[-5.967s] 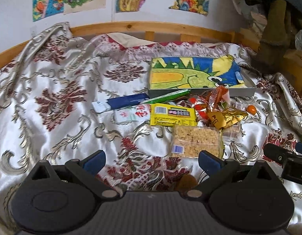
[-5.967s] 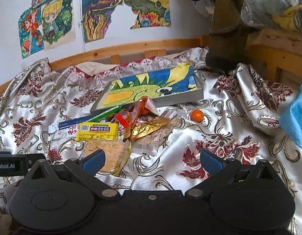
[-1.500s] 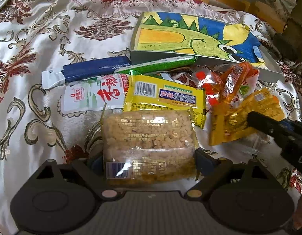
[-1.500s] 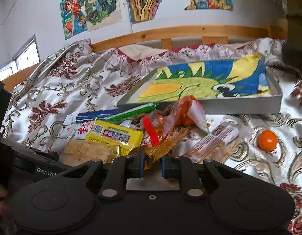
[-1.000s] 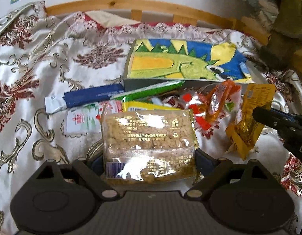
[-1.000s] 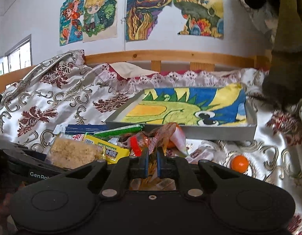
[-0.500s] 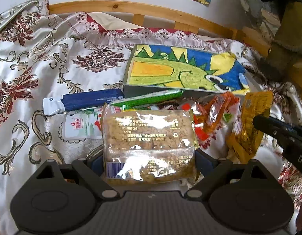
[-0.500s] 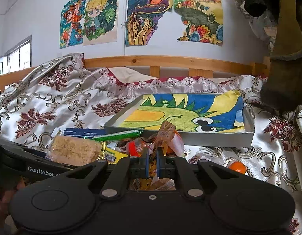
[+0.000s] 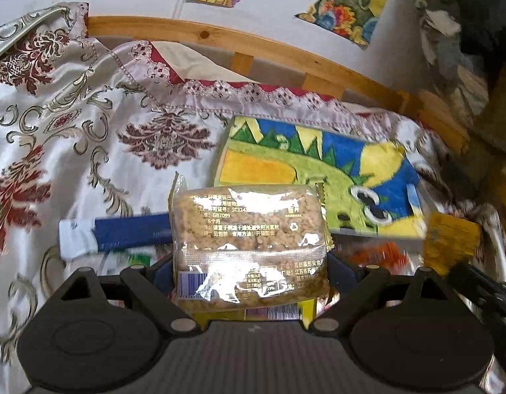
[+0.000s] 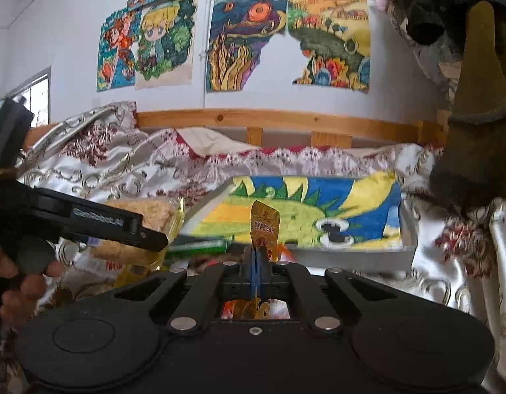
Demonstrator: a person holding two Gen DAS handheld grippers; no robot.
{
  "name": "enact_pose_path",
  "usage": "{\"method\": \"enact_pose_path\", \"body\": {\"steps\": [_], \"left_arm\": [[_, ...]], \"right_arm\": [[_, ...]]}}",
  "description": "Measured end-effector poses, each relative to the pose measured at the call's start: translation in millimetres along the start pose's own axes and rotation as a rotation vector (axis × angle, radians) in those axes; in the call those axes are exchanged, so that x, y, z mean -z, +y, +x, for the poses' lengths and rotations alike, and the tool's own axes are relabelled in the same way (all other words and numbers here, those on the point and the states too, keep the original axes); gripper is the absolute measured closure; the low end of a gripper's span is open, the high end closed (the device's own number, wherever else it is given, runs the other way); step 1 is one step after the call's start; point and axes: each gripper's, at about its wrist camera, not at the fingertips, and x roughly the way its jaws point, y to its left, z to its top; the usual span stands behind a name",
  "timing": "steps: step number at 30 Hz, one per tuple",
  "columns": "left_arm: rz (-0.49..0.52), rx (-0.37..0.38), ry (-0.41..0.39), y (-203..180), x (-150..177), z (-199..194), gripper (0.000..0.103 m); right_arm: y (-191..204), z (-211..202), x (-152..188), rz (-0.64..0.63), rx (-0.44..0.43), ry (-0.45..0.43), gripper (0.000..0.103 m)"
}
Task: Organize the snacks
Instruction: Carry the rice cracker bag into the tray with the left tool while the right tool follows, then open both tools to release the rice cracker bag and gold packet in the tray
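My left gripper (image 9: 249,271) is shut on a clear packet of crispy rice cake (image 9: 249,243) and holds it flat above the bed. My right gripper (image 10: 259,256) is shut on a gold foil snack packet (image 10: 264,226), which stands up between its pads; the packet also shows in the left wrist view (image 9: 450,244). The shallow grey box lined with a dinosaur drawing (image 9: 318,177) lies just beyond both, also in the right wrist view (image 10: 318,210). The left gripper with the rice cake (image 10: 138,216) shows at left in the right wrist view.
A blue and white tube packet (image 9: 121,233), a green stick packet (image 10: 200,246) and orange snack packets (image 9: 381,252) lie on the patterned satin bedspread (image 9: 89,151). A wooden bed rail (image 9: 253,49) runs behind. Dark hanging clothes (image 10: 476,115) are at right.
Both grippers have lifted and moved forward toward the dinosaur box with their packets. The snack pile has dropped lower in both views.
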Motion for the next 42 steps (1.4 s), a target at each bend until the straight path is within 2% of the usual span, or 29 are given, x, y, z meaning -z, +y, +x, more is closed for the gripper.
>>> {"method": "enact_pose_path", "body": {"steps": [5,11,17,22,26,33,36,37,39,40,41,42], "left_arm": [[-0.046,0.02,0.01,1.4,-32.1,28.3,0.01],[-0.042,0.036,0.025,-6.4,-60.3,73.5,0.01],[-0.043,0.027,0.09,-8.3,-67.4,119.3,0.01],[-0.04,0.018,0.124,-11.5,-62.6,137.7,0.01],[-0.023,0.016,0.133,-15.8,-59.3,143.7,0.01],[0.003,-0.012,0.175,-23.7,-52.6,151.9,0.009],[-0.011,-0.03,0.193,-24.3,-51.8,151.1,0.006],[-0.02,-0.035,0.191,-24.3,-52.7,149.1,0.002],[-0.024,-0.043,0.173,-25.6,-54.4,143.7,0.001],[-0.018,-0.048,0.172,-26.5,-55.5,141.4,0.001],[-0.013,-0.053,0.173,-27.5,-56.8,139.2,0.001],[-0.009,-0.057,0.173,-28.3,-58.0,136.3,0.001]], "right_arm": [[-10.7,12.6,-24.3,-0.032,0.026,-0.059,0.103],[-35.1,67.6,-55.8,0.016,0.022,-0.084,0.103],[-50.2,128.9,-63.3,0.109,-0.005,-0.021,0.103],[-63.0,148.2,-53.2,0.174,0.003,0.041,0.103],[-75.7,152.3,-41.6,0.206,0.048,0.085,0.103],[-87.5,150.3,-29.3,0.208,0.128,0.126,0.089],[-90.7,150.0,-27.9,0.209,0.145,0.152,0.085],[-90.9,149.4,-27.9,0.208,0.152,0.159,0.085],[-90.2,146.9,-28.2,0.197,0.171,0.16,0.082],[-90.0,146.2,-29.1,0.191,0.178,0.162,0.078],[-89.1,145.2,-29.8,0.182,0.19,0.166,0.068],[-87.9,143.5,-30.7,0.171,0.199,0.165,0.063]]}}
